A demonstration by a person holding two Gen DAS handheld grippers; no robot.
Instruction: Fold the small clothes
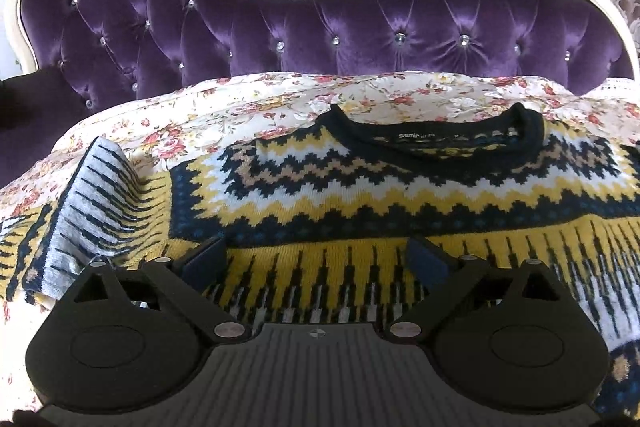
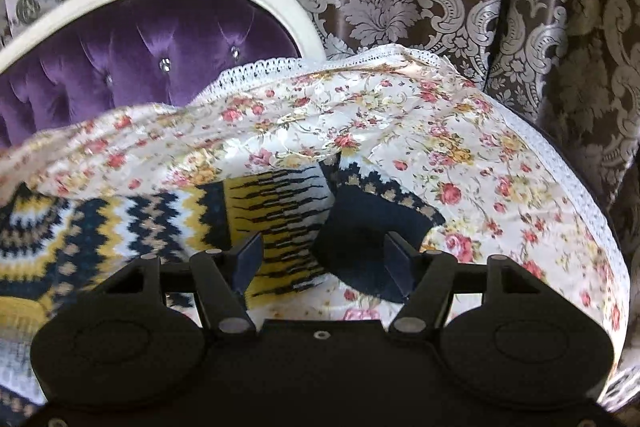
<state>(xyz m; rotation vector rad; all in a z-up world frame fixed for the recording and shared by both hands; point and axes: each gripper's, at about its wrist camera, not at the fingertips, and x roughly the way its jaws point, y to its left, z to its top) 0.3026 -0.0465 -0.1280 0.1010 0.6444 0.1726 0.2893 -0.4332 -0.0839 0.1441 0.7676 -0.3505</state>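
My right claw [image 2: 326,259], jaws parted, straddles the yellow-navy zigzag knit sweater's [image 1: 360,179] dark cuff [image 2: 360,247] mid-frame; I'd pinch deep before folding.

From my left wrist view I read one word only: "semir" in small white letters on the dark label [image 1: 409,136] inside the navy collar of the yellow, white and navy zigzag knitted sweater [image 1: 360,187]. Smaller print beside it is illegible.
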